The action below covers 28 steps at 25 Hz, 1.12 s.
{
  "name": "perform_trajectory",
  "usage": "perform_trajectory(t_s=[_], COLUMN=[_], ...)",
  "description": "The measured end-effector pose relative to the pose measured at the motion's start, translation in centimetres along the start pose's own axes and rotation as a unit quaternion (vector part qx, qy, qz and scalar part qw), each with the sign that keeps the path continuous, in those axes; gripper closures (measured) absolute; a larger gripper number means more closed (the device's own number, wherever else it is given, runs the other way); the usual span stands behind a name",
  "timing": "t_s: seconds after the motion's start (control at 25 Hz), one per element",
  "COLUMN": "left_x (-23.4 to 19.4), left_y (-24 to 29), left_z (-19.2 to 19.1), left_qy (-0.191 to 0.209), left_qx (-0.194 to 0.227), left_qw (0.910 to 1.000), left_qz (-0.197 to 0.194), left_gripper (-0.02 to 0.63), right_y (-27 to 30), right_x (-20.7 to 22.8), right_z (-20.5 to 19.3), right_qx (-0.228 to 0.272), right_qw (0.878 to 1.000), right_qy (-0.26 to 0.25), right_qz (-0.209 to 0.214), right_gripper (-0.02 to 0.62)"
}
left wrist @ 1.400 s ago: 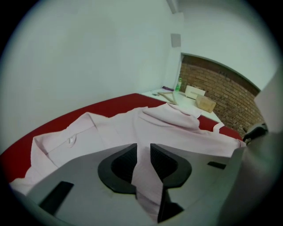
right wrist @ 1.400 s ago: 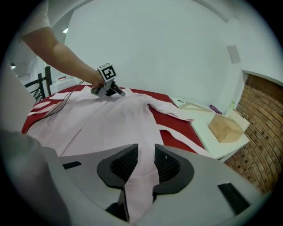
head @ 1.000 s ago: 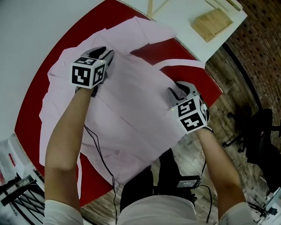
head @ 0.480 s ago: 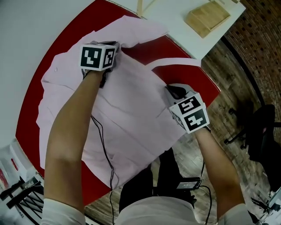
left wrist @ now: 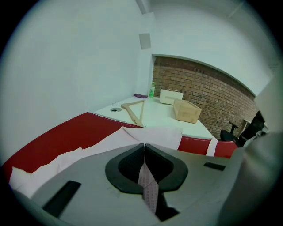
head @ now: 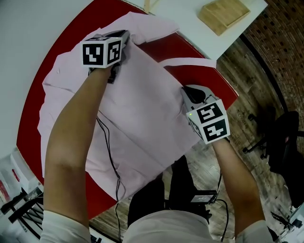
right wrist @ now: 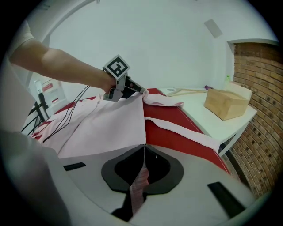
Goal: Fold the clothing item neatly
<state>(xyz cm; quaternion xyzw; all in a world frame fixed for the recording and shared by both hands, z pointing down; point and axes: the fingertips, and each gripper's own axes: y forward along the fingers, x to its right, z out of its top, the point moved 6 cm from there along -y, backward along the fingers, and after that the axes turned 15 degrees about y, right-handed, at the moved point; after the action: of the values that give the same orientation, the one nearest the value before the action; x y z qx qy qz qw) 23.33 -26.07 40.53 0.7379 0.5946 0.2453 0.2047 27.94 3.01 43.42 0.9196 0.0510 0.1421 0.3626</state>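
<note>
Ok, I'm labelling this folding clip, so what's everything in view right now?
shirt: one, pale pink, spread on the red table
red table: one, red, under the shirt
white table: one, white, beyond the red one
wooden box: one, tan, on the white table
hanger: one, wooden, on the white table
office chair: one, black, on the floor at right
cables: a few, black, trailing over the shirt
left tool: one, grey, shut on the shirt's far edge
right tool: one, grey, shut on the shirt's right edge
forearms: two, bare, over the shirt
</note>
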Motion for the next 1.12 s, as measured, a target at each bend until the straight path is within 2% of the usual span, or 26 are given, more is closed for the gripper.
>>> perform_trajectory(t_s=[0.28,0.52,0.64,1.0,1.12], left_x=[-0.1,-0.1,-0.4,-0.9,-0.1], left_y=[1.1,0.4,-1.7,-9.5,-13.2], left_z=[0.4,-0.6,-1.1,-3.2,-3.8], left_qy=[0.012,-0.008,-0.010,-0.051,-0.069], left_qx=[-0.015,-0.017,-0.006,0.027,0.044], left_qw=[0.9998,0.9998,0.9999,0.9980,0.9959], left_qz=[0.000,-0.011,-0.009,0.027,0.040], left_gripper=[0.591,0.579,0.545,0.529,0.529], right_y=[0.4,-0.2,-1.4,-4.2,-5.0], right_x=[0.3,0.7,0.9,1.9,2.1], right_z=[-0.3,-0.5,-0.6,-1.3,-1.3], right_qx=[0.002,0.012,0.023,0.035,0.036], right_qw=[1.000,1.000,0.999,0.998,0.998], right_qy=[0.015,0.001,0.000,-0.018,-0.022], right_qz=[-0.017,-0.024,-0.021,-0.042,-0.036], right_gripper=[0.575,0.558,0.515,0.502,0.502])
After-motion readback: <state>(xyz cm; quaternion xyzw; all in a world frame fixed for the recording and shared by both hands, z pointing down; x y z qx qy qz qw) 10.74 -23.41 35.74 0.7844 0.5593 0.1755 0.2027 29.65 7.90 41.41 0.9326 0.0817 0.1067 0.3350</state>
